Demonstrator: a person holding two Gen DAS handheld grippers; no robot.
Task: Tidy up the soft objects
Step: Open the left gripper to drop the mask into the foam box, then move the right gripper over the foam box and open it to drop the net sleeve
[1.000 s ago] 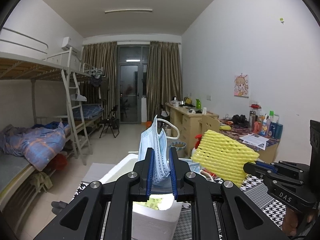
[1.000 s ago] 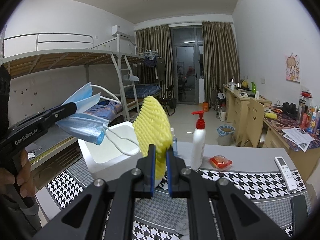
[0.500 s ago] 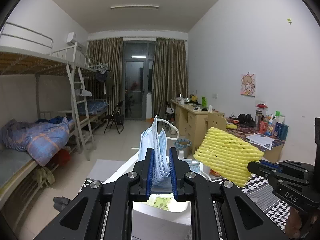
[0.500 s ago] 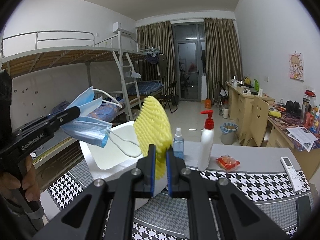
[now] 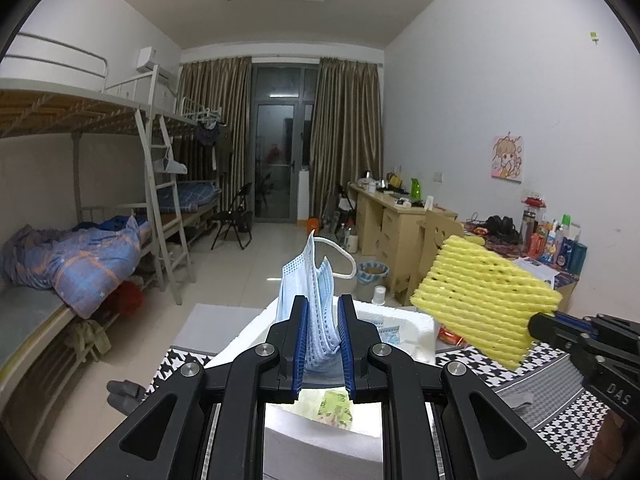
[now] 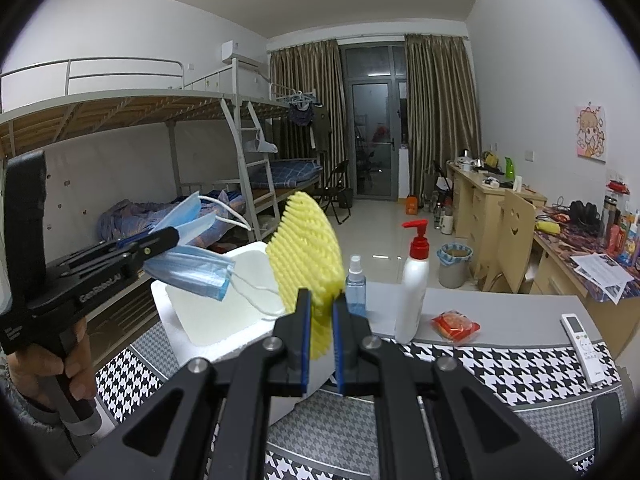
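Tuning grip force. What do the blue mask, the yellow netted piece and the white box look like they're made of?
Blue mask: thin pleated nonwoven fabric, matte, with white elastic loops; it crumples between the left gripper's pads.
Yellow netted piece: looks like soft foam mesh, ribbed with small holes, in the right gripper.
White box: probably expanded polystyrene, with thick matte walls and a grainy rim.

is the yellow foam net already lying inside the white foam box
No, the yellow foam net is clamped upright in the right gripper, raised in front of the white foam box.
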